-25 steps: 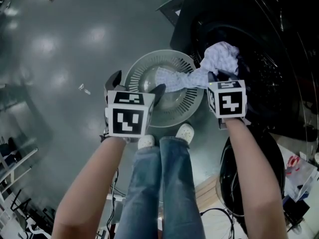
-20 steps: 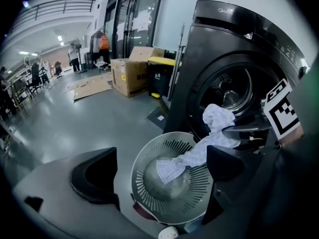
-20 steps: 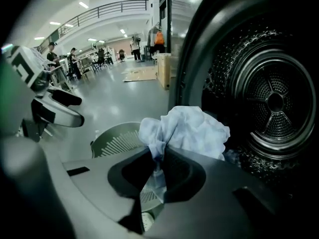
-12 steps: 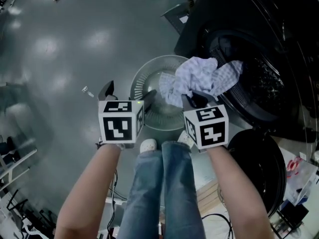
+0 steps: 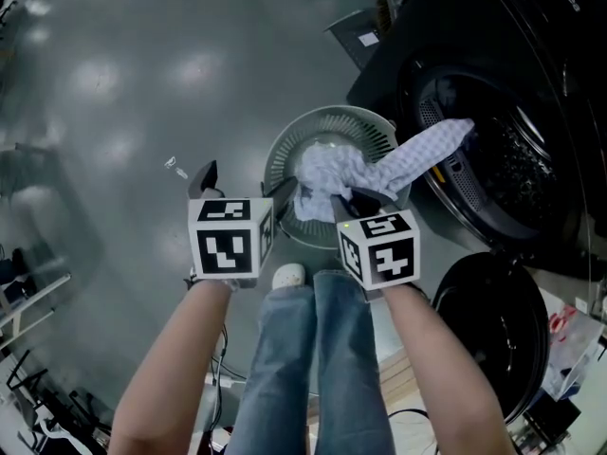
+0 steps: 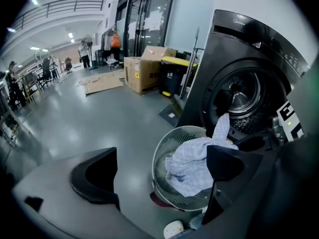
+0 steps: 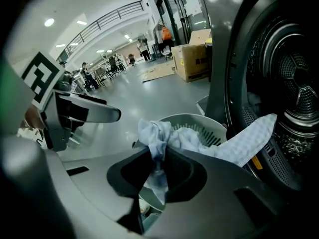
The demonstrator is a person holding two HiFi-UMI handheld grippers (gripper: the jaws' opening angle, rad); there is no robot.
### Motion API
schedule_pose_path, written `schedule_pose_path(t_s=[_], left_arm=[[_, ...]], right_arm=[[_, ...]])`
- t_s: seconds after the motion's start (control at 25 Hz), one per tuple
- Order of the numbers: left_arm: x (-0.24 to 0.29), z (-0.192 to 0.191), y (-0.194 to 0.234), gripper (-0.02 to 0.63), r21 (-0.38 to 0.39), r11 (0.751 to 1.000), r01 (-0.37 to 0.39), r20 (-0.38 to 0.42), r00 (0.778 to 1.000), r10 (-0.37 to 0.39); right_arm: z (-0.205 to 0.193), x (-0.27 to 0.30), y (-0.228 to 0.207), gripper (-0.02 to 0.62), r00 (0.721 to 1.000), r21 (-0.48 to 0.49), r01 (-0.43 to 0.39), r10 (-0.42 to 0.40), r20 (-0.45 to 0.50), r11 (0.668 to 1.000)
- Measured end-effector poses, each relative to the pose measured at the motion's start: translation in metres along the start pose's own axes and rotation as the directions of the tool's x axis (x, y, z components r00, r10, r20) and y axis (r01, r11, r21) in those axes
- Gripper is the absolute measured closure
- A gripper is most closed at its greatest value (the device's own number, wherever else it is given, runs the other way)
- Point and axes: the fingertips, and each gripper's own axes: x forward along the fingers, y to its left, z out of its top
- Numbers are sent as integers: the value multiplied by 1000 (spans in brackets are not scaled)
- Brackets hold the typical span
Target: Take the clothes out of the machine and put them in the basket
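Note:
A light blue checked cloth (image 5: 327,173) lies partly in the round grey basket (image 5: 327,114), and its tail stretches right to the mouth of the black machine (image 5: 493,159). My right gripper (image 5: 356,200) hangs over the basket's near side, shut on a bunched end of that cloth (image 7: 158,133). In the right gripper view the tail runs past the basket (image 7: 197,121) to the drum (image 7: 294,98). My left gripper (image 5: 242,183) stands open and holds nothing, just left of the basket. In its own view the left gripper (image 6: 159,173) frames the basket (image 6: 172,136) and the cloth (image 6: 194,161).
The machine's round door (image 5: 493,320) hangs open at the lower right. The person's jeans and a white shoe (image 5: 289,275) are right below the basket. Cardboard boxes (image 6: 144,71) and a yellow-lidded bin (image 6: 174,76) stand further off on the grey floor.
My right gripper has come left from the drum mouth to over the basket, dragging the cloth with it. More of the cloth now lies in the basket. The left gripper has shifted a little.

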Motion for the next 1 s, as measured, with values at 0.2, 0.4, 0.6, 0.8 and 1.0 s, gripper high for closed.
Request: schedule_pose_path(t_s=[0.2, 0.4, 0.6, 0.8, 1.0], left_arm=[[3, -1, 3, 43, -10, 1000, 2, 3, 1000, -2], [8, -5, 1, 44, -12, 1000, 8, -3, 1000, -8], [15, -7, 0, 44, -9, 1000, 9, -13, 1000, -9], [24, -12, -8, 44, -8, 1000, 12, -24, 1000, -12], [36, -14, -24, 44, -7, 1000, 19, -36, 999, -19]], right_arm=[[-11, 16, -4, 248, 1000, 48, -17, 18, -24, 999], [-22, 23, -16, 144, 999, 58, 27, -24, -47, 998], [-27, 26, -30, 144, 998, 54, 53, -50, -47, 997], [-35, 22, -62, 144, 992, 2, 122, -122, -29, 993], [-38, 10, -110, 144, 978, -58, 202, -204, -34, 978]])
